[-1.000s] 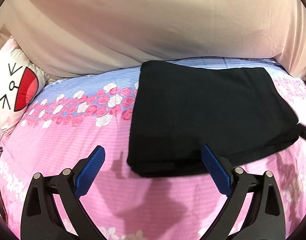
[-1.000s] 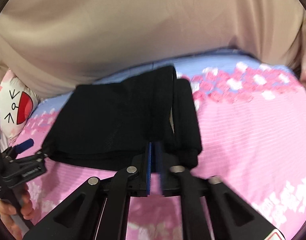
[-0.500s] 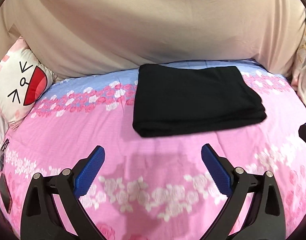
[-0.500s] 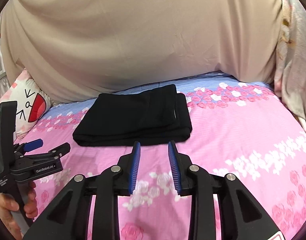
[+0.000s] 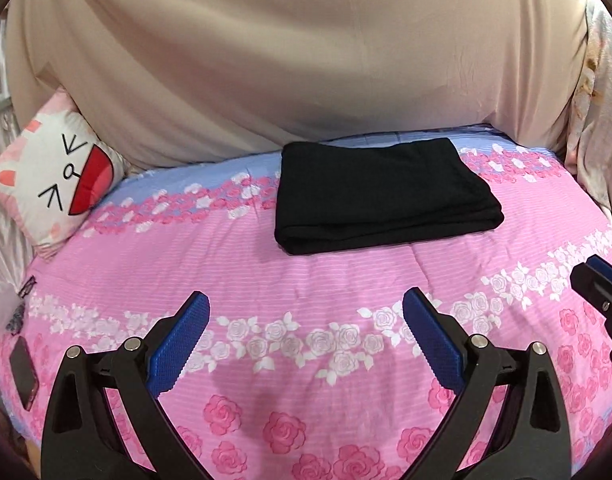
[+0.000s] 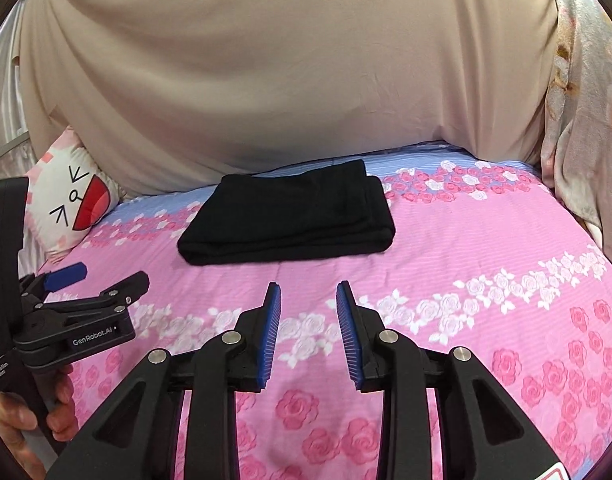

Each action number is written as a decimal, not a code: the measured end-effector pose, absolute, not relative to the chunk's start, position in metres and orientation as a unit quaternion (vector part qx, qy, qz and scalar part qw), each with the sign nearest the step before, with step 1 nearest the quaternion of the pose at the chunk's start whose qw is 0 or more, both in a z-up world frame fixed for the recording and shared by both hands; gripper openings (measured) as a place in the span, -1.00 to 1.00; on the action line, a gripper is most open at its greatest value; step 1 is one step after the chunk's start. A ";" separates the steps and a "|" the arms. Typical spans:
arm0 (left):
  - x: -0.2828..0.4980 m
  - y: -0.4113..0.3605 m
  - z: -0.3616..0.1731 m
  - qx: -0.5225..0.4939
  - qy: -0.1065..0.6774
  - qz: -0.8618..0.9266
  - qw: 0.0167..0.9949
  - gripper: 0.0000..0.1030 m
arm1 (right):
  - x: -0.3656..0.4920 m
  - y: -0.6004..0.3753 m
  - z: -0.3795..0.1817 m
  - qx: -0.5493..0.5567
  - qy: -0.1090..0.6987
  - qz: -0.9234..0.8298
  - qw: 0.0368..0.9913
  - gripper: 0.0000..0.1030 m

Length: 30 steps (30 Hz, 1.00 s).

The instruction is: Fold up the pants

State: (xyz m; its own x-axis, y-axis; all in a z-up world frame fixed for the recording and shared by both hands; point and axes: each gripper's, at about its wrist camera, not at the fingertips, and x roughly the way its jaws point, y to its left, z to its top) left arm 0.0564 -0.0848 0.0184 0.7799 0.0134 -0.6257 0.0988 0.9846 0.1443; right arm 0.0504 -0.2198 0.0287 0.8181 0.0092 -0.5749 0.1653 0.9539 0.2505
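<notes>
At the far left, a white cartoon-cat cushion with a red open mouth (image 5: 56, 176) is leaning against the beige draped sheet (image 5: 306, 60) that is hanging behind the bed, and a dark flat phone-like slab (image 5: 22, 372) is lying near the left edge of the pink rose-patterned bedspread (image 5: 306, 292). I am holding my left gripper (image 5: 306, 324) above the bedspread with its blue-padded fingers (image 5: 178, 344) spread wide and nothing between them; in the right wrist view the same gripper (image 6: 102, 280) is showing at the left with my hand (image 6: 22, 420) wrapping its handle. Further in, toward the head of the bed, the black folded pants (image 5: 381, 196) are lying flat as a neat rectangle on the bedspread, partly on its blue floral band, well apart from both grippers and touched by neither. In the right wrist view the pants (image 6: 290, 220) are sitting ahead and slightly left of my right gripper (image 6: 308, 296), whose blue ribbed pads (image 6: 270, 332) are standing a moderate gap apart, gripping nothing. At the far right, a pale floral curtain (image 6: 585, 120) is hanging beside the sheet.
</notes>
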 end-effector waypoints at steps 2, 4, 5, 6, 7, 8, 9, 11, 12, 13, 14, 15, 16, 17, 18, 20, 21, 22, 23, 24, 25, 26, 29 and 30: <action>0.051 -0.083 0.019 0.081 0.331 -0.027 0.940 0.85 | 0.046 -0.216 0.029 0.147 0.298 -0.039 0.942 -0.35; 0.048 -0.083 0.019 0.080 0.333 -0.029 0.939 0.86 | 0.043 -0.213 0.030 0.145 0.298 -0.041 0.943 -0.27; 0.047 -0.083 0.019 0.082 0.333 -0.029 0.939 0.86 | 0.042 -0.212 0.030 0.143 0.298 -0.041 0.943 -0.25; 0.046 -0.083 0.018 0.083 0.334 -0.029 0.938 0.86 | 0.041 -0.211 0.030 0.141 0.300 -0.041 0.943 -0.25; 0.045 -0.083 0.017 0.083 0.335 -0.029 0.938 0.86 | 0.041 -0.210 0.029 0.140 0.301 -0.041 0.942 -0.25; 0.044 -0.083 0.016 0.084 0.337 -0.029 0.937 0.86 | 0.040 -0.210 0.029 0.140 0.302 -0.042 0.942 -0.24; 0.043 -0.083 0.015 0.086 0.337 -0.027 0.937 0.87 | 0.040 -0.210 0.029 0.140 0.303 -0.042 0.942 -0.24; 0.042 -0.084 0.013 0.092 0.337 -0.020 0.937 0.91 | 0.040 -0.210 0.029 0.143 0.305 -0.048 0.941 -0.12; 0.042 -0.084 0.012 0.095 0.337 -0.017 0.936 0.91 | 0.040 -0.211 0.029 0.144 0.305 -0.050 0.940 -0.05; 0.042 -0.084 0.011 0.099 0.341 -0.014 0.935 0.91 | 0.040 -0.212 0.030 0.146 0.308 -0.052 0.939 -0.03; 0.042 -0.084 0.011 0.102 0.343 -0.015 0.934 0.91 | 0.040 -0.212 0.031 0.146 0.309 -0.055 0.938 -0.03; 0.042 -0.083 0.011 0.102 0.345 -0.016 0.933 0.91 | 0.039 -0.212 0.031 0.145 0.309 -0.057 0.938 -0.03; 0.041 -0.082 0.011 0.101 0.345 -0.017 0.933 0.91 | 0.038 -0.211 0.032 0.141 0.307 -0.059 0.939 -0.02; 0.040 -0.081 0.010 0.100 0.343 -0.018 0.934 0.91 | 0.036 -0.210 0.031 0.138 0.305 -0.063 0.940 0.01; 0.039 -0.079 0.009 0.099 0.342 -0.018 0.935 0.91 | 0.035 -0.210 0.030 0.138 0.304 -0.065 0.940 0.03; 0.039 -0.078 0.006 0.095 0.342 -0.014 0.935 0.91 | 0.035 -0.210 0.026 0.141 0.308 -0.070 0.938 0.03; 0.039 -0.077 0.005 0.091 0.346 -0.015 0.934 0.91 | 0.036 -0.210 0.026 0.143 0.311 -0.070 0.937 0.03; 0.040 -0.077 0.004 0.085 0.352 -0.020 0.932 0.91 | 0.037 -0.210 0.026 0.143 0.315 -0.070 0.936 0.03; 0.041 -0.077 0.004 0.082 0.356 -0.024 0.931 0.91 | 0.038 -0.210 0.027 0.140 0.314 -0.072 0.936 0.03; 0.042 -0.077 0.003 0.079 0.360 -0.027 0.929 0.91 | 0.037 -0.210 0.028 0.137 0.310 -0.074 0.938 0.03; 0.042 -0.077 0.003 0.078 0.361 -0.030 0.929 0.91 | 0.037 -0.210 0.028 0.136 0.309 -0.075 0.938 0.03; 0.041 -0.078 0.003 0.078 0.359 -0.030 0.930 0.91 | 0.036 -0.210 0.029 0.137 0.308 -0.075 0.938 0.03; 0.040 -0.080 0.004 0.080 0.358 -0.034 0.930 0.91 | 0.038 -0.208 0.026 0.138 0.315 -0.073 0.936 0.03; 0.039 -0.080 0.004 0.080 0.357 -0.035 0.930 0.91 | 0.038 -0.207 0.026 0.137 0.314 -0.073 0.937 0.03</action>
